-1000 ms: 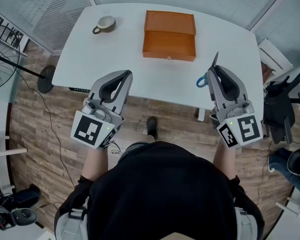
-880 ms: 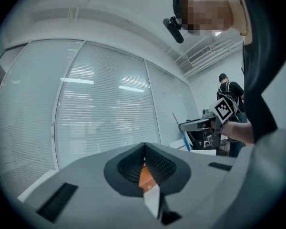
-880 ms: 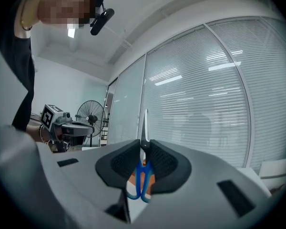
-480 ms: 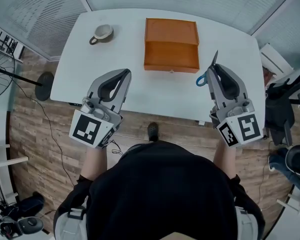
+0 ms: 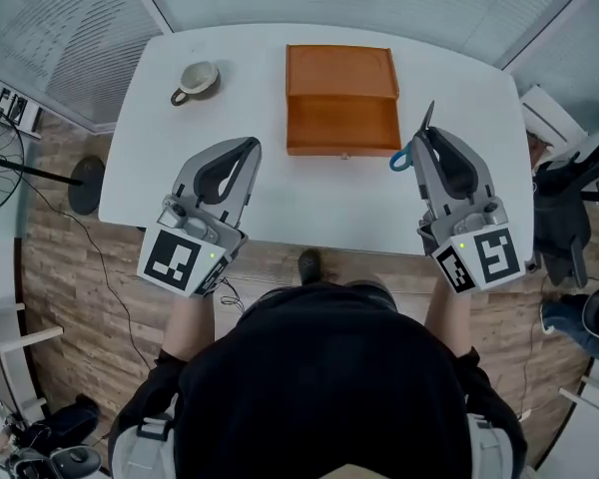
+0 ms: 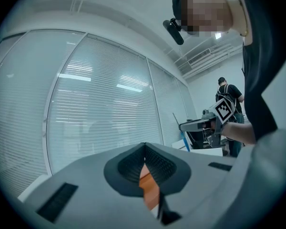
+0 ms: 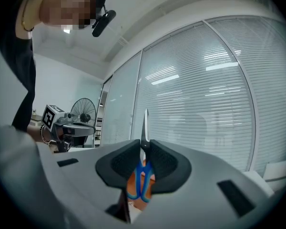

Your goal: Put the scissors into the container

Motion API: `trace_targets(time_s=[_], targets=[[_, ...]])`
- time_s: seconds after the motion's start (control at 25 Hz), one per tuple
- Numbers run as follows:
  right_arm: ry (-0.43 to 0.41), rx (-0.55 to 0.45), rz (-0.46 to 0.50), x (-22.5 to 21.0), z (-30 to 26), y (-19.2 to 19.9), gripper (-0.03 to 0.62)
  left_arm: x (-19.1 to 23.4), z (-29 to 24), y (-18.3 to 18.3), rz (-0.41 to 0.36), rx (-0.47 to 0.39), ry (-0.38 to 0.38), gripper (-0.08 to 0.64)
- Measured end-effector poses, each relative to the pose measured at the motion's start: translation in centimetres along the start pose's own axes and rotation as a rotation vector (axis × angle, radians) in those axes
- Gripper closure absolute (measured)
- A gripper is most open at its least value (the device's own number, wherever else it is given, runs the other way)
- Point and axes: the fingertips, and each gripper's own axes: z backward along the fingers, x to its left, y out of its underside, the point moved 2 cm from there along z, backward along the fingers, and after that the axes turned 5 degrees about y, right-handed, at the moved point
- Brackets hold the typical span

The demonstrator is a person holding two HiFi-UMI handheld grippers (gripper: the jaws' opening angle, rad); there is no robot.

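- White table (image 5: 309, 198): orange container (image 5: 340, 98) at mid-table.
- Left gripper (image 5: 248, 148): held level over the near edge, jaws pressed together (nothing between them).
- Right gripper (image 5: 425, 138): held level, jaws pinching blue-handled scissors (image 5: 401, 160), just right of the container.

**CAMERA PLACEMENT**

The head view looks steeply down from above the person (image 5: 319, 387) onto the table (image 5: 299, 198). Each gripper view sits close behind its own jaws, facing level toward window blinds (image 6: 105, 113). All three views share the orange container (image 5: 340, 98).
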Motion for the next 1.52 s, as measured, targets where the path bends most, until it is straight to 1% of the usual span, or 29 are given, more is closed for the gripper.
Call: trace_targets(time_s=[0.16,0.4,0.6,0.8,1.16,1.36,1.52], targets=[[-0.005,0.001,0.005,-0.6,-0.1,0.1,0.523,-0.1,-0.7,0.2,0.001,0.004,0.001,0.549],[-0.051,0.000,-0.001,-2.2,-1.2,0.2,0.523,-0.2,-2.1,-0.1,0.007,0.005,-0.041,0.549],[-0.103,-0.007,0.009,-3.2,-2.5,-0.6,0.523,-0.1,-2.7,-1.6,0.008,-0.047,-0.081,0.549],[-0.151,-0.005,0.015,-4.4,-3.9,-0.4,0.523,-0.1,-3.4,-0.8,0.008,-0.001,-0.134,0.549],[-0.262,0.008,0.031,-4.2,-6.7,0.4,0.523,0.4,-3.3,-1.1,0.005,0.004,-0.209,0.549],[-0.311,0.022,0.041,-3.7,-8.2,1.7,0.523,0.2,-2.8,-1.0,0.012,0.010,-0.241,0.549],[-0.344,0.039,0.044,-3.3,-9.3,2.9,0.523,0.5,-2.0,-0.5,0.016,0.031,-0.277,0.549]])
